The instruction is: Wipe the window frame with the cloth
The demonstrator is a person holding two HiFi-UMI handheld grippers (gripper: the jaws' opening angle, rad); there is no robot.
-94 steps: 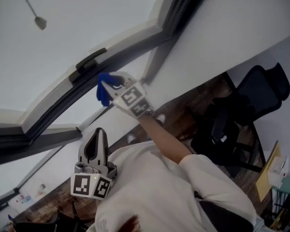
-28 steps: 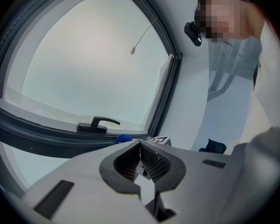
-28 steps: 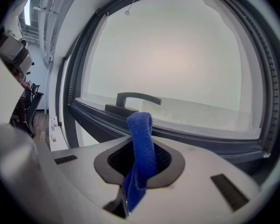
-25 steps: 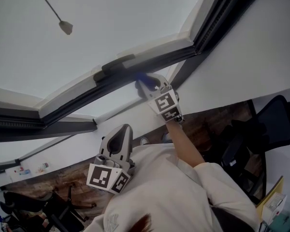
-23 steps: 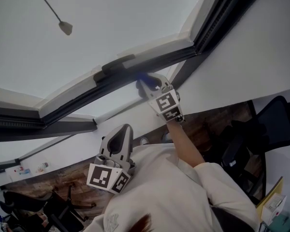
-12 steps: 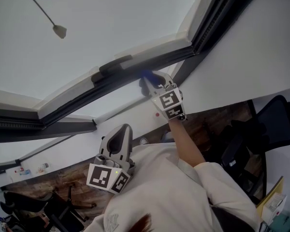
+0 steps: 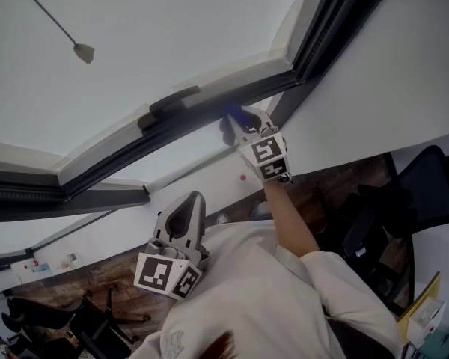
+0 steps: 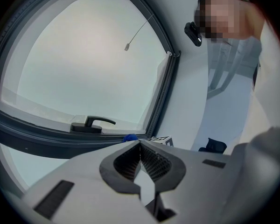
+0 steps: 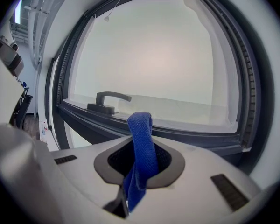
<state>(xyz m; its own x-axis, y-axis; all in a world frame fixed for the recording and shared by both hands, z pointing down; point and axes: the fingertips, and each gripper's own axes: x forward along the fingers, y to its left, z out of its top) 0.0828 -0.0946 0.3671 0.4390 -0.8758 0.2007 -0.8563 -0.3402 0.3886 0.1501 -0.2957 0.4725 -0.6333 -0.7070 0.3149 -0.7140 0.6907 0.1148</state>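
Grey and quiet, the left hand-held gripper [image 7: 191, 200] is low down by the person's chest, well away from the window. Its jaws are pressed together and there is nothing between them. It has stayed in the same spot for the last few seconds, so it is not helping with the wiping right now.

Up above it, a dark handle [image 7: 168, 103] sits on the bottom bar of the window frame [image 7: 198, 118]. A second ago the blue cloth [image 7: 236, 113] was just beside this handle. Now it is further to the right, with a bigger gap between the two.

The right hand-held gripper [image 7: 245, 120] is up at the end of a stretched-out arm, and its jaws pinch the cloth tight. A folded bit of the cloth sticks out past the jaws and points at the dark bar. It looks like it is rubbing on the bar, but I cannot be sure that it touches.

Further right, the bar meets the side of the frame at a corner [image 7: 284, 99]. The cloth is near that corner now. I think this slide along the bottom bar is almost done. The cloth may then need to turn and go up the side bar.
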